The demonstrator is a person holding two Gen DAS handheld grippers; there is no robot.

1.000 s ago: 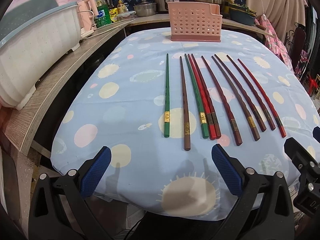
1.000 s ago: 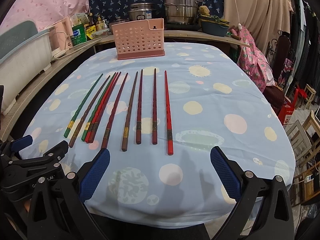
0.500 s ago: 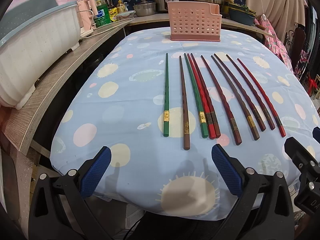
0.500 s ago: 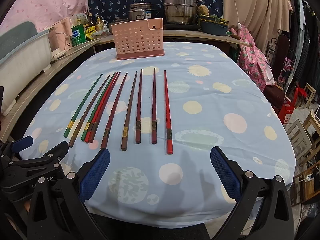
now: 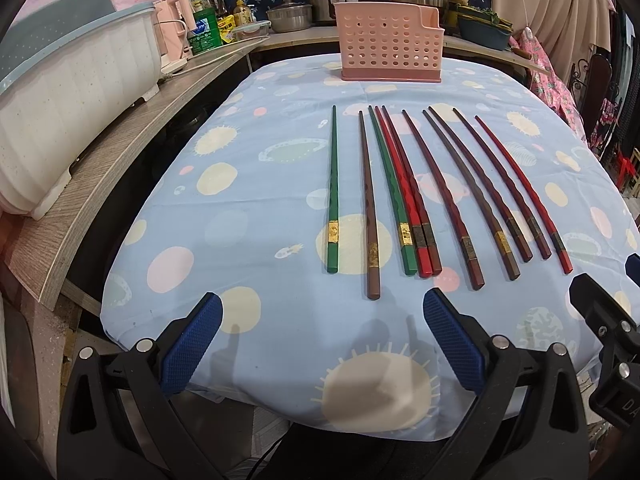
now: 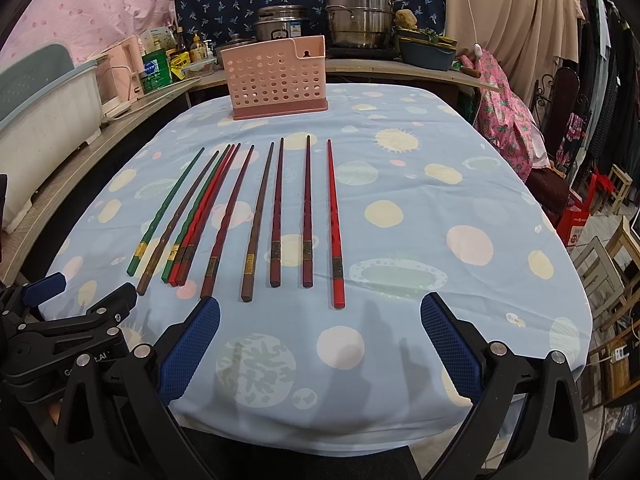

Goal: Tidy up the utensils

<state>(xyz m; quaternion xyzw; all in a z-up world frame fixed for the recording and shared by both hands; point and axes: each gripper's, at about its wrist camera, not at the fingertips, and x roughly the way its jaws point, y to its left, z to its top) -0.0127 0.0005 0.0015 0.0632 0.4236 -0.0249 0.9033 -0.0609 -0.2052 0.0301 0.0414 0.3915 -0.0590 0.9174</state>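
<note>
Several chopsticks lie side by side on the blue dotted tablecloth (image 5: 248,208), tips pointing away: a green one (image 5: 333,192) at the left, a brown one (image 5: 368,208), a tight green and red bunch (image 5: 404,196), dark red ones, and a bright red one (image 6: 334,224) at the right. A pink perforated utensil holder (image 5: 389,48) stands upright at the far end; it also shows in the right wrist view (image 6: 275,78). My left gripper (image 5: 320,344) is open and empty just short of the chopsticks' thick ends. My right gripper (image 6: 318,344) is open and empty beside it.
A wooden counter (image 5: 120,152) runs along the left with a white dish rack (image 5: 68,92), a pink kettle (image 5: 176,36) and bottles. Steel pots (image 6: 356,20) stand behind the holder. Chairs and stools (image 6: 600,264) stand off the table's right edge.
Both grippers have crept slightly forward toward the chopsticks. Nothing on the table has moved.
</note>
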